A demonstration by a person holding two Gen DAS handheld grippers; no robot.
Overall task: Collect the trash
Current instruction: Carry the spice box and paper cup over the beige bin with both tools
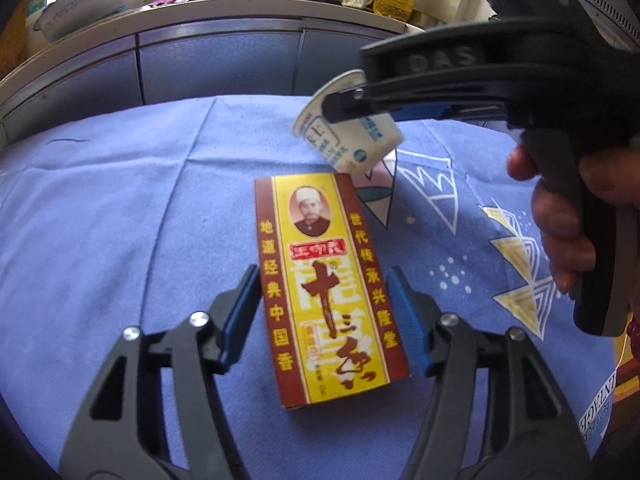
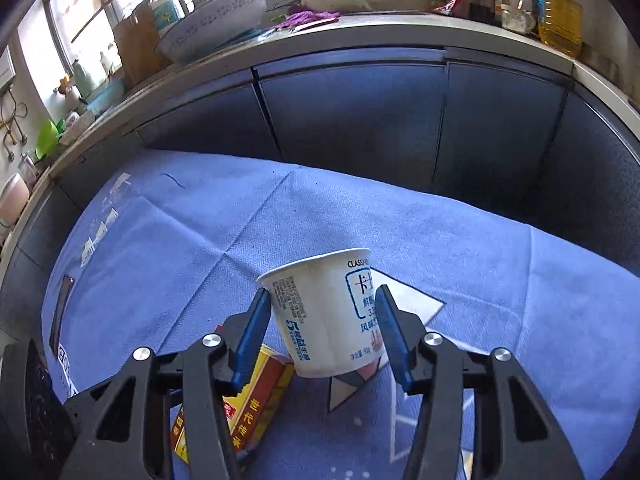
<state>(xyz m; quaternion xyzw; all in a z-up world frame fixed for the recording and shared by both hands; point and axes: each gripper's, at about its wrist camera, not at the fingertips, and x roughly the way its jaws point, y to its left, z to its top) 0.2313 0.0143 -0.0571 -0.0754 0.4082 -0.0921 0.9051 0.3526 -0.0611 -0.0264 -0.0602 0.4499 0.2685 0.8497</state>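
Note:
A yellow and red spice box [image 1: 326,284] lies flat on the blue cloth [image 1: 120,220]. My left gripper [image 1: 326,316] is open, its blue pads on either side of the box's near half, not touching. My right gripper [image 2: 324,336] is shut on a white yogurt cup [image 2: 324,312] and holds it tilted, lifted off the cloth. In the left wrist view the cup [image 1: 352,140] hangs just beyond the box's far end, with the right gripper [image 1: 360,104] reaching in from the right. The box's corner [image 2: 256,396] shows below the cup in the right wrist view.
The cloth-covered table ends at dark cabinet doors [image 2: 360,120] under a counter. The counter holds a white basin [image 2: 216,20], vegetables, sauce bottles and an oil jug [image 2: 560,20]. A dark flat object [image 2: 60,312] lies at the cloth's left edge.

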